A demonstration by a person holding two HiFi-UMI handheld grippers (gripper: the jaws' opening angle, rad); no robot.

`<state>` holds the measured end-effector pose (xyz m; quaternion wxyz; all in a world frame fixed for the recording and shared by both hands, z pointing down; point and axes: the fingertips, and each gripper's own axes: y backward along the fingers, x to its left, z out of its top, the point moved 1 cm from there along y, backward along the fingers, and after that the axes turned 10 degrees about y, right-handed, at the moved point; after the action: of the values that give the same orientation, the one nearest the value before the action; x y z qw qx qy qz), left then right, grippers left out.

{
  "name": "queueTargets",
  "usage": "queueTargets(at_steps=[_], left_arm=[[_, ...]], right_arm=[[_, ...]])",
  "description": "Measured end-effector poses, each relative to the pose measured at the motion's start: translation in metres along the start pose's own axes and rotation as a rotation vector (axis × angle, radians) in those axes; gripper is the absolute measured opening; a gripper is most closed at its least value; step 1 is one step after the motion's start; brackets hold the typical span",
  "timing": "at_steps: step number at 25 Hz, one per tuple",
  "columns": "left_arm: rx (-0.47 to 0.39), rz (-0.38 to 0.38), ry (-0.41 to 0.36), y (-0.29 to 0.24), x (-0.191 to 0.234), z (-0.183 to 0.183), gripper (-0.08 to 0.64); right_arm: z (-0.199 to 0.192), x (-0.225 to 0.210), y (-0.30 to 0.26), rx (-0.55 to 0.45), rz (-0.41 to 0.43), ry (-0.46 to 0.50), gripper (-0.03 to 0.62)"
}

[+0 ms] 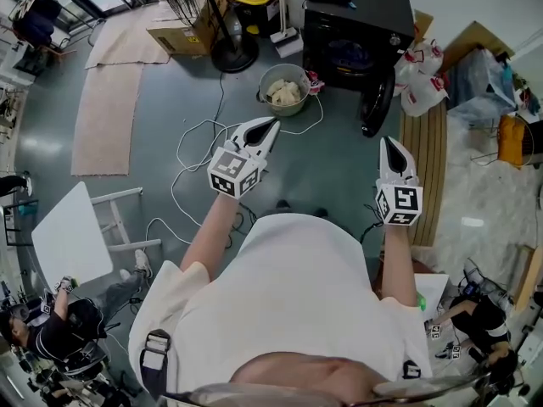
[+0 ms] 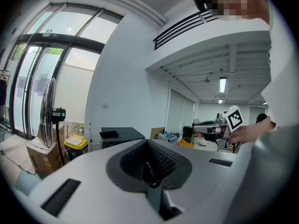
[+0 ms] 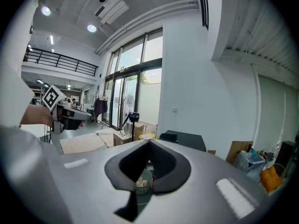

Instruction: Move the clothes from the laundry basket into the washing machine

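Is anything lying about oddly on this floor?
Yes: a white cable sprawls in loose loops across the floor, right on the way to the laundry basket. The washing machine door hangs open.

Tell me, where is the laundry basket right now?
In the head view, the laundry basket sits on the floor at upper centre, just left of the black washing machine.

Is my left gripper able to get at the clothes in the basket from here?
Probably not yet: the left gripper, jaws shut, hangs short of the basket. Only floor lies between, so stepping closer should do.
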<state>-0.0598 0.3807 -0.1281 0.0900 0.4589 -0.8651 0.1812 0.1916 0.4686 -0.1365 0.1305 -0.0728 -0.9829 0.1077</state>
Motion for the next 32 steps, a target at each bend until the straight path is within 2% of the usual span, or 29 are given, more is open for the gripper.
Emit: queueTargets(at_steps=[10, 14, 22, 28, 32], left_arm=[[0.040, -0.029, -0.012, 0.014, 0.039, -0.010, 0.006], [0.041, -0.029, -0.004, 0.010, 0.049, -0.012, 0.006], [0.039, -0.006, -0.001, -0.027, 0.067, -0.013, 0.006], [0.022, 0.051, 0.001, -0.080, 0.086, -0.004, 0.006], [-0.001, 0.098, 0.004, -0.123, 0.097, 0.016, 0.006]], right_arm=[[0.001, 0.039, -0.026, 0.005, -0.011, -0.005, 0.011], [-0.006, 0.040, -0.036, 0.018, -0.014, -0.011, 0.011], [-0.016, 0.017, -0.082, 0.010, 0.027, 0.001, 0.011], [-0.028, -0.023, -0.147, -0.011, 0.094, 0.009, 0.011], [-0.021, -0.055, -0.198, -0.028, 0.166, 0.028, 0.011]])
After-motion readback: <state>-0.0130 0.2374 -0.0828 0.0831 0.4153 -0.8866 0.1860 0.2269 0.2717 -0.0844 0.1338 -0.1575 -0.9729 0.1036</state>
